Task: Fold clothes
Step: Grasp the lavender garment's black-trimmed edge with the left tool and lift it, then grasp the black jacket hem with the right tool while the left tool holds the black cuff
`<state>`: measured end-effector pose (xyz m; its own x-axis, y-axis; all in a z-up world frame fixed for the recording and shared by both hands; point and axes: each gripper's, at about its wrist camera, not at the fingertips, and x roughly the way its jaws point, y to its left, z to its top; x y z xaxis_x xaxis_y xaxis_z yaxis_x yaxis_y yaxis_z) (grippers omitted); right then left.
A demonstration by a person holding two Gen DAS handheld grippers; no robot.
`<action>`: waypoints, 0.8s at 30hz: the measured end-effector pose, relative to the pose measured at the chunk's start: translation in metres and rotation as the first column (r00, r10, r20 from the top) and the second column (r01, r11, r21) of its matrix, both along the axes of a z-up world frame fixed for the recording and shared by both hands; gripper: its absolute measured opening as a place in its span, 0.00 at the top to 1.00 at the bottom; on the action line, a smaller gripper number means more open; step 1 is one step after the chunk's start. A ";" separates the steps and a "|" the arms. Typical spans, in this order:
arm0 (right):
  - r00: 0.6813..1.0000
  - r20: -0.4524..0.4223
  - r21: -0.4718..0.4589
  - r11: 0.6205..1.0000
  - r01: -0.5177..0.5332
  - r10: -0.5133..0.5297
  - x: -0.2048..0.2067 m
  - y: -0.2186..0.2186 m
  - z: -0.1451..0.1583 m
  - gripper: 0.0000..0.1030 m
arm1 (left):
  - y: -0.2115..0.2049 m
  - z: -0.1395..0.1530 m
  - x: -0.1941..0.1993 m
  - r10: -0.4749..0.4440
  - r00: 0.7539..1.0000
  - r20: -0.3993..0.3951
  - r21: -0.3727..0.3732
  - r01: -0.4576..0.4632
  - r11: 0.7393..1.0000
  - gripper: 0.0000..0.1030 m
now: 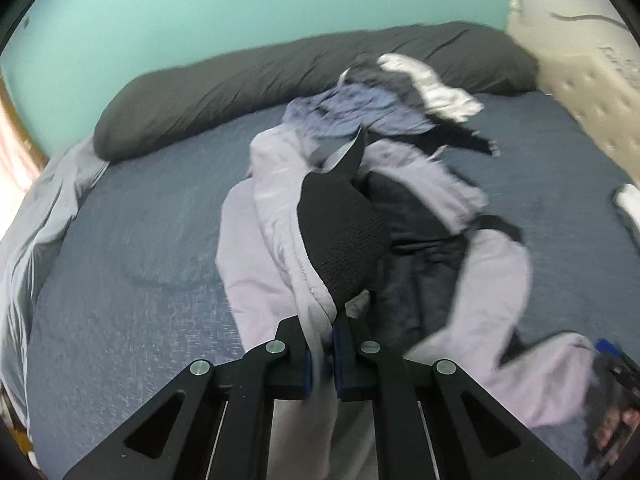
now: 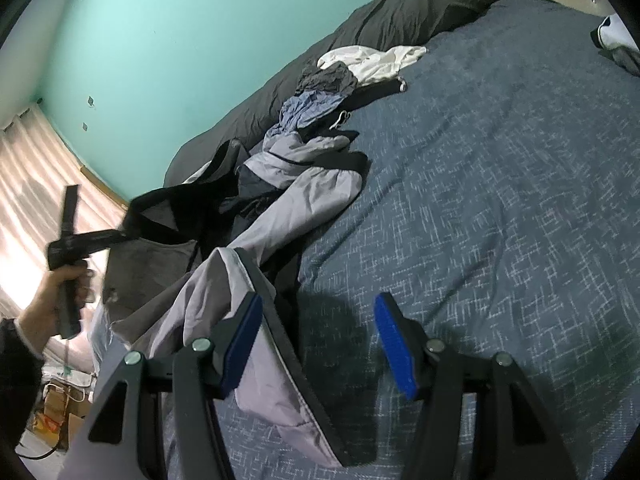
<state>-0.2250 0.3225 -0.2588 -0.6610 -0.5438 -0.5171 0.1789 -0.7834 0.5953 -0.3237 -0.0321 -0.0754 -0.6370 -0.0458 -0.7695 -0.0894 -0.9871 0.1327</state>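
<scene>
Lengthwise, jacket (image 1: 276, 216) toward pillow (image 1: 280, 76) (crumpled)

Soft daylight, fisheye views, one of them smeared

My left view is motion-blurred all over, while my right view stays sharp; light glares through the curtain (image 2: 36, 184) at its left edge, my right claw (image 2: 316, 344) throws a shadow on the bed (image 2: 500, 220), and both pictures bend and darken at the corners.

Bedroom backdrop
Teal wall (image 1: 240, 12) at twelve o'clock; dark bolster pillow (image 1: 248, 88) below it; curtain (image 2: 36, 184) at nine; blue bedspread (image 2: 500, 200).
</scene>
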 end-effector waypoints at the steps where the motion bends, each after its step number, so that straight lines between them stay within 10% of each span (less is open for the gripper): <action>1: 1.000 -0.009 0.004 1.000 0.005 -0.005 0.002 0.000 0.003 0.42 | 0.007 0.007 0.009 -0.025 1.000 -0.005 -0.003 0.025 1.000 0.93; 13: 0.994 -0.109 0.082 0.997 -0.004 0.012 0.031 -0.015 0.048 0.40 | 0.051 0.058 0.127 -0.261 0.965 -0.028 0.014 0.261 0.965 0.93; 24: 0.953 -0.190 0.253 0.950 -0.183 0.234 0.038 -0.084 0.088 0.30 | 0.018 0.057 0.181 -0.249 0.968 -0.037 0.110 0.252 0.961 0.93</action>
